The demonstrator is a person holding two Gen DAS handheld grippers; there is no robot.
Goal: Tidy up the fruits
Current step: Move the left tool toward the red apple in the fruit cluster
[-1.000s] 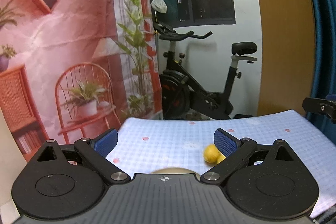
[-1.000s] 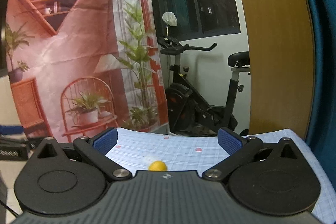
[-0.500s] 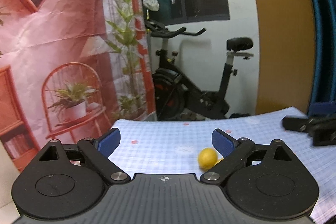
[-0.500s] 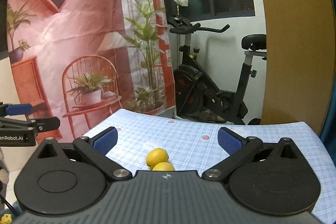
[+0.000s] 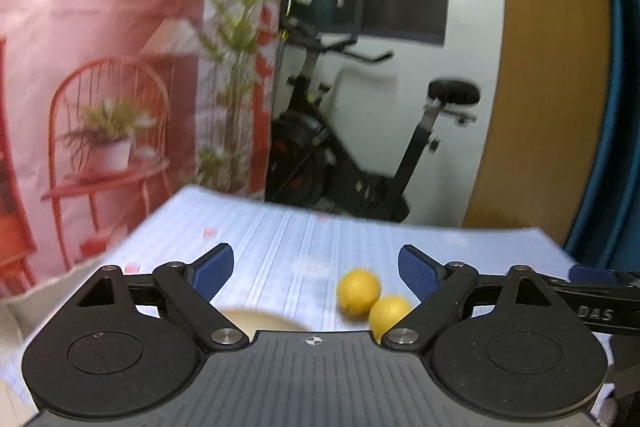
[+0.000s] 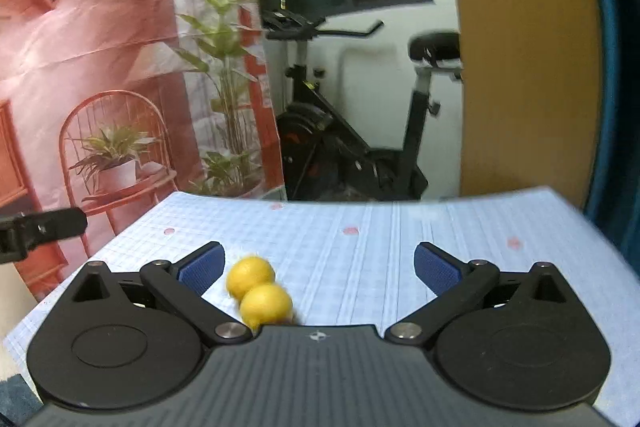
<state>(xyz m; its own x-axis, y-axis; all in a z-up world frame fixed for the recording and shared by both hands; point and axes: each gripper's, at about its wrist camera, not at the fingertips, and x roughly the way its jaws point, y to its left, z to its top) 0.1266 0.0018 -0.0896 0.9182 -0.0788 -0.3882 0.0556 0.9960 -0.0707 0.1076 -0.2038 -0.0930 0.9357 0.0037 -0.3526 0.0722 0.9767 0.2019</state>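
- Both grippers have dropped toward the table [image 6: 400,227] since the earlier frames; both lemons now show in each view.
- Left gripper [image 5: 316,265]: jaws have just been narrowing, wide apart even so, nothing between the pads.
- Right gripper [image 6: 320,263]: jaws spread, empty.
- Far lemon [image 6: 250,275] and near lemon [image 6: 265,303] touch each other on the checked cloth, just ahead of the right gripper's left finger.
- Lemons look light, firm, round, likely to roll; grip across the middle.
- Pale rim [image 5: 256,321] low in left view, too blurred to name.
- Both grippers tilt slightly down over the table.
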